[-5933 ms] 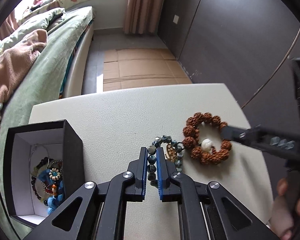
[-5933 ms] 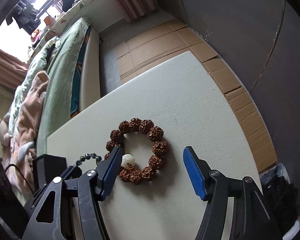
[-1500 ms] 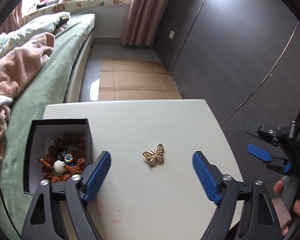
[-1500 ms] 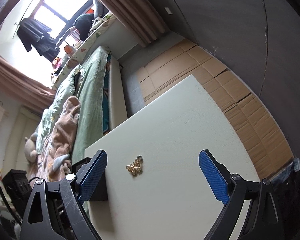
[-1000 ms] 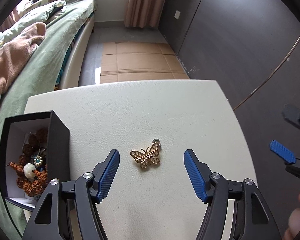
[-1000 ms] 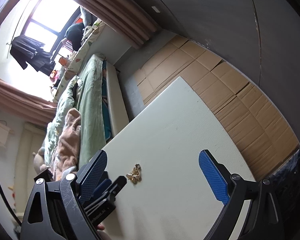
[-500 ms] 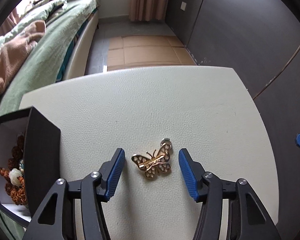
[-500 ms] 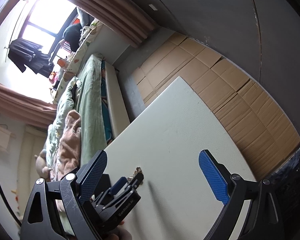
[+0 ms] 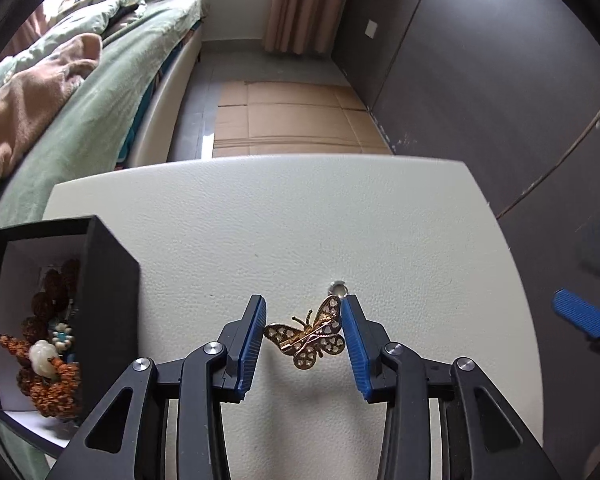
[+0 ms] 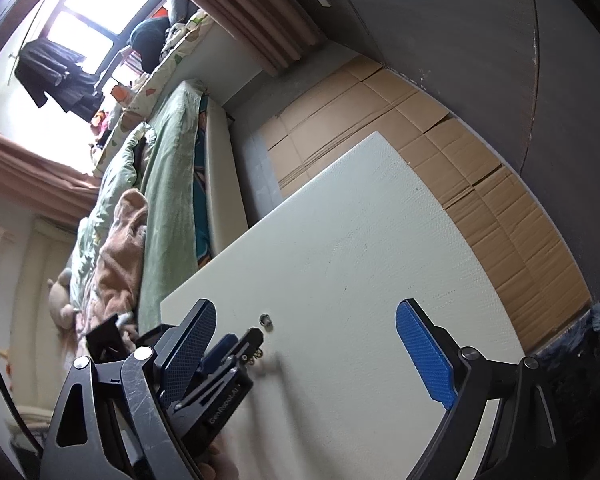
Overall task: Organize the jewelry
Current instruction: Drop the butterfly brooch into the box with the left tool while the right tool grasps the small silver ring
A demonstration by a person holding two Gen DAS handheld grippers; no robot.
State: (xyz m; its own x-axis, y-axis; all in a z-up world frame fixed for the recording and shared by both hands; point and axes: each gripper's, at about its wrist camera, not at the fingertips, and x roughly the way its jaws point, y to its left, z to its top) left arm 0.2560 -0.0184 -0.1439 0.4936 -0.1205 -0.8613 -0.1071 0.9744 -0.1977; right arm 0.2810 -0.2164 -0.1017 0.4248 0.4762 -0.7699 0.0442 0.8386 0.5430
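A gold butterfly brooch (image 9: pixel 307 339) with clear stones is held between the blue pads of my left gripper (image 9: pixel 304 334), which is shut on its wing tips just above the white table (image 9: pixel 284 224). A small silver clasp (image 9: pixel 337 288) lies on the table just beyond it, also seen in the right wrist view (image 10: pixel 265 320). The black jewelry box (image 9: pixel 108 280) stands at the left with brown bead bracelets (image 9: pixel 46 360) inside. My right gripper (image 10: pixel 304 350) is open and empty above the table; the left gripper (image 10: pixel 236 354) shows beside its left finger.
A bed with green bedding (image 9: pixel 80 92) runs along the left. Flattened cardboard (image 9: pixel 292 120) covers the floor beyond the table. A dark wall (image 9: pixel 500 80) is at the right. A right gripper pad (image 9: pixel 580 318) shows off the table's right edge.
My left gripper has moved down over the butterfly brooch and closed its jaws onto the wings. The right gripper has stayed open and pulled back a little.
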